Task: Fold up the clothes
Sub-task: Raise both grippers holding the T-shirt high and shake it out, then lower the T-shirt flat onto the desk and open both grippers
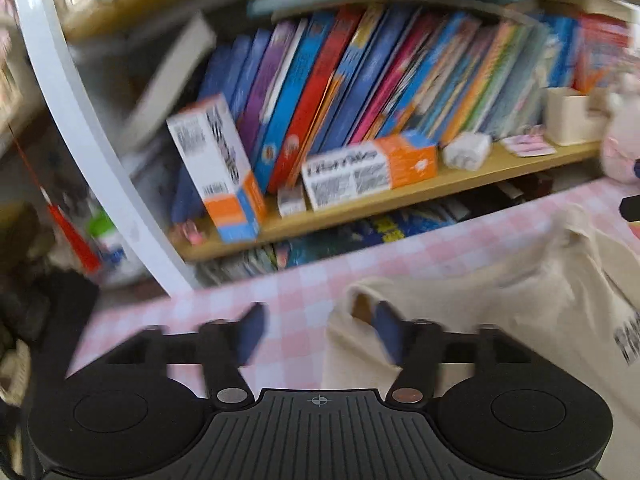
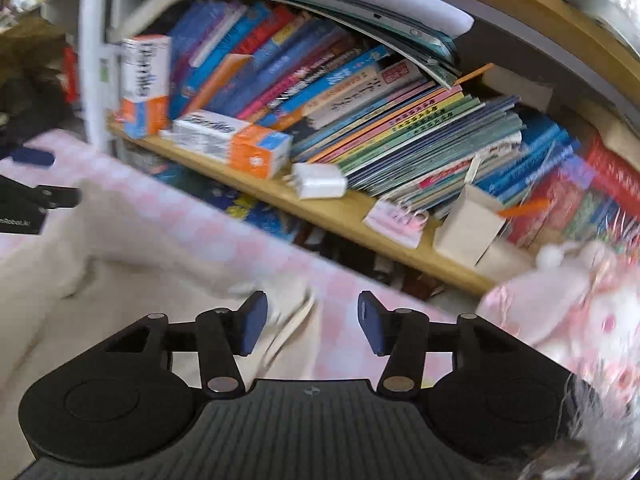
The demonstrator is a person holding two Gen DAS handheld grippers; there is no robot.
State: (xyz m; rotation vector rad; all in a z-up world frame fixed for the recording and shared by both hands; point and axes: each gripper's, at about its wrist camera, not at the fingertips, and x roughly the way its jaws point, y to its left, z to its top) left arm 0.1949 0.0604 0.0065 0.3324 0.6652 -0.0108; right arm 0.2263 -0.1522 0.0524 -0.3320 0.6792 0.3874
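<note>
1. Left wrist view shows the left gripper (image 1: 318, 334) low over a tabletop (image 1: 256, 300) covered in pink-and-white check, its jaws spread wide with nothing between them.
2. Its right blue pad (image 1: 387, 330) sits against the near edge of a cream T-shirt (image 1: 500, 312); the blur hides whether they touch. Its left pad is over bare check cloth.
3. The T-shirt lies rumpled on the tabletop to the right of this gripper, with dark printed lettering (image 1: 627, 340) near the frame's right edge.
4. Beyond the tabletop's far edge stands a wooden bookshelf (image 1: 400, 196) packed with leaning colourful books (image 1: 360, 80). One white-and-orange box (image 1: 218, 168) stands upright on it and another (image 1: 368, 168) lies on its side.
5. A pink plush toy (image 1: 620, 148) shows at the right edge, and a white curved post (image 1: 80, 128) runs along the shelf's left side.
6. Right wrist view shows the right gripper (image 2: 312, 326) with jaws likewise released and wide apart, holding nothing.
7. A folded edge of the T-shirt (image 2: 120, 288) reaches into the gap beside the left blue pad (image 2: 253, 322); the right pad is over bare pink check.
8. The garment spreads left across the tabletop (image 2: 352, 280) toward the left gripper (image 2: 32, 200), seen at the left edge.
9. A white charger plug (image 2: 320, 180) lies on the shelf board (image 2: 280, 196) near the lying box (image 2: 236, 142), and the plush toy (image 2: 580, 300) sits at the right.
</note>
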